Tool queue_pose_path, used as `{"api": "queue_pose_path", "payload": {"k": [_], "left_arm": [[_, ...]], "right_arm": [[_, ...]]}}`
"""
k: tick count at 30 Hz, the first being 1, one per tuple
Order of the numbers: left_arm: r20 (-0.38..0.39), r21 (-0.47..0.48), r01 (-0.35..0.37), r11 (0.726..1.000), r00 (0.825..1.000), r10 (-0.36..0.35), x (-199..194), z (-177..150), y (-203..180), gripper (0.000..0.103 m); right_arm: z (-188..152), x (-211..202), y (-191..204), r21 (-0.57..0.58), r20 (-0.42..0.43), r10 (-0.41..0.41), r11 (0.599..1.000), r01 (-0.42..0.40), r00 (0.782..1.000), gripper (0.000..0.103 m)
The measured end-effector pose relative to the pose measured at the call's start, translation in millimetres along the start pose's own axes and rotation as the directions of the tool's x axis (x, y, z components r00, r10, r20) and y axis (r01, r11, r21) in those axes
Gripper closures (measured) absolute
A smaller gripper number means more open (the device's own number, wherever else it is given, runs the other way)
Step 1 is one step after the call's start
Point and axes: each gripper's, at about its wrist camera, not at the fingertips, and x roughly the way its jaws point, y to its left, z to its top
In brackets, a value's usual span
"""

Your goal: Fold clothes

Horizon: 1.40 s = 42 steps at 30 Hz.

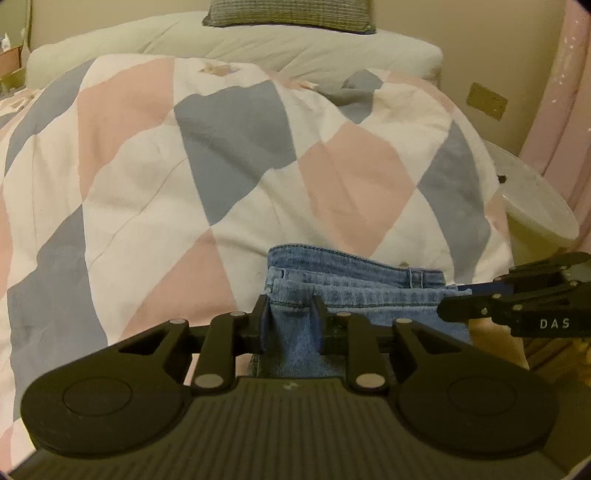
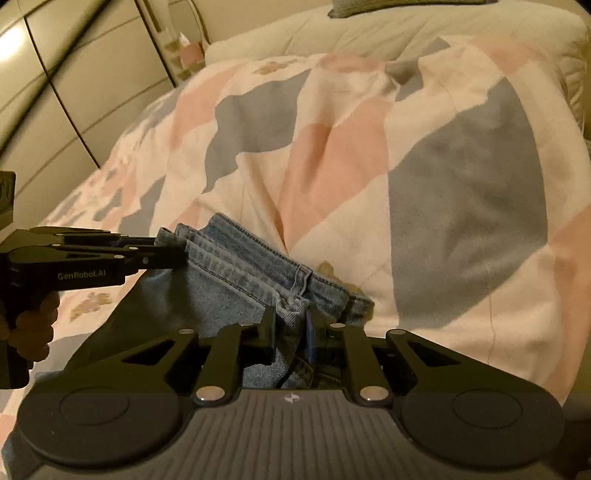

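A pair of light blue jeans [image 1: 354, 284] is held up by its waistband over the near edge of the bed. My left gripper [image 1: 290, 312] is shut on the waistband's left end, and denim bunches between its fingers. My right gripper [image 2: 290, 319] is shut on the waistband near a belt loop, with the jeans [image 2: 236, 273] stretching away to the left. In the left wrist view the right gripper [image 1: 448, 308] reaches in from the right side. In the right wrist view the left gripper [image 2: 177, 251] clamps the far end, with a hand [image 2: 33, 328] on its grip.
A duvet [image 1: 221, 166] with pink, grey and white diamonds covers the bed. A green checked pillow [image 1: 291, 14] lies at the head. A round pale side table [image 1: 532, 199] stands right of the bed by a pink curtain [image 1: 554, 92]. Wardrobe doors [image 2: 74, 74] stand left.
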Motion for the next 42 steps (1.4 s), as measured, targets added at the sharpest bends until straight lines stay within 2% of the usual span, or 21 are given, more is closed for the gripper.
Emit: {"api": "queue_pose_path", "payload": {"k": [3, 12, 14, 15, 16, 17, 20, 21, 22, 23, 25, 27, 28, 29, 31, 32, 33, 34, 36, 39, 42], "left_arm": [[-0.017, -0.032, -0.001, 0.999, 1.0, 0.0, 1.7, 2.7, 4.6, 0.075], [-0.007, -0.036, -0.07, 0.997, 0.998, 0.069, -25.0, 0.6, 2.0, 0.078], [-0.006, -0.037, -0.089, 0.995, 0.996, 0.088, -37.9, -2.3, 1.2, 0.078], [-0.005, -0.037, -0.098, 0.994, 0.995, 0.098, -44.4, -3.8, 0.8, 0.078], [-0.004, -0.038, -0.107, 0.993, 0.994, 0.107, -50.9, -5.2, 0.4, 0.078], [-0.005, -0.04, -0.118, 0.992, 0.993, 0.118, -60.7, -9.1, -1.0, 0.078], [-0.012, -0.053, -0.153, 0.987, 0.988, 0.153, -100.3, -28.1, -8.1, 0.078], [-0.02, -0.064, -0.162, 0.985, 0.987, 0.161, -114.9, -37.4, -11.0, 0.078], [-0.033, -0.083, -0.166, 0.983, 0.986, 0.164, -131.0, -49.7, -14.2, 0.078], [-0.047, -0.101, -0.171, 0.98, 0.985, 0.167, -147.0, -62.1, -17.5, 0.079], [-0.084, -0.132, -0.18, 0.975, 0.982, 0.17, -175.4, -90.5, -25.4, 0.081], [-0.137, -0.151, -0.197, 0.969, 0.975, 0.176, -197.8, -122.7, -33.2, 0.082], [-0.167, -0.161, -0.204, 0.966, 0.97, 0.177, -204.8, -138.2, -35.4, 0.082], [-0.198, -0.161, -0.218, 0.963, 0.963, 0.185, -208.5, -152.9, -36.5, 0.082], [-0.271, -0.135, -0.269, 0.954, 0.936, 0.225, -205.9, -181.5, -34.6, 0.082], [-0.311, -0.118, -0.305, 0.945, 0.915, 0.256, -200.8, -193.8, -30.9, 0.083], [-0.33, -0.109, -0.328, 0.938, 0.902, 0.277, -198.4, -201.1, -27.3, 0.084], [-0.324, -0.112, -0.334, 0.936, 0.903, 0.284, -200.6, -203.8, -24.8, 0.084], [-0.279, -0.133, -0.327, 0.936, 0.918, 0.282, -210.9, -203.3, -21.5, 0.084], [-0.227, -0.134, -0.303, 0.944, 0.936, 0.268, -225.3, -204.8, -21.9, 0.084], [-0.245, -0.112, -0.286, 0.952, 0.936, 0.253, -225.6, -222.4, -19.4, 0.084]], "right_arm": [[0.1, 2.6, -2.3, 0.018, -0.007, -0.002, 1.0, 0.002, 1.0, 0.089], [0.5, 2.2, -2.6, 0.028, -0.011, -0.009, 1.0, 0.009, 1.0, 0.088], [1.9, -2.3, -2.0, 0.024, -0.001, -0.05, 0.998, 0.05, 0.999, 0.073], [2.9, -5.3, -1.7, 0.022, 0.007, -0.079, 0.997, 0.079, 0.997, 0.046], [3.8, -8.3, -1.3, 0.021, 0.016, -0.109, 0.994, 0.108, 0.994, 0.03], [4.3, -13.7, -1.7, 0.025, 0.032, -0.121, 0.992, 0.12, 0.992, 0.03], [2.1, -41.1, -4.6, 0.06, 0.113, -0.056, 0.997, 0.05, 0.992, 0.034], [-1.9, -46.3, -1.1, 0.047, 0.107, -0.006, 0.999, 0.001, 0.994, 0.037], [-6.0, -51.5, 2.5, 0.034, 0.101, 0.045, 0.998, -0.048, 0.994, 0.046], [-10.0, -56.7, 6.1, 0.021, 0.095, 0.095, 0.995, -0.098, 0.991, 0.051], [-22.7, -53.0, 19.0, -0.023, 0.045, 0.154, 0.988, -0.153, 0.987, 0.067], [-37.7, -42.7, 34.7, -0.074, -0.023, 0.189, 0.979, -0.191, 0.982, 0.07], [-45.2, -36.0, 40.9, -0.096, -0.052, 0.189, 0.976, -0.194, 0.981, 0.07], [-52.5, -25.8, 42.7, -0.109, -0.072, 0.151, 0.981, -0.158, 0.986, 0.071], [-58.6, -15.6, 38.7, -0.097, -0.078, 0.095, 0.99, -0.103, 0.992, 0.097], [-59.7, -13.6, 36.0, -0.083, -0.074, 0.081, 0.993, -0.087, 0.994, 0.102], [-59.6, -14.2, 34.6, -0.067, -0.068, 0.07, 0.995, -0.074, 0.995, 0.102], [-58.5, -20.7, 36.4, -0.054, -0.056, 0.069, 0.996, -0.072, 0.996, 0.097], [-61.3, -38.5, 44.1, -0.053, -0.028, 0.076, 0.996, -0.078, 0.997, 0.083], [-81.3, -67.6, 68.9, -0.057, -0.012, 0.139, 0.989, -0.139, 0.99, 0.083], [-115.1, -78.3, 101.3, -0.039, -0.05, 0.203, 0.978, -0.206, 0.978, 0.083]]}}
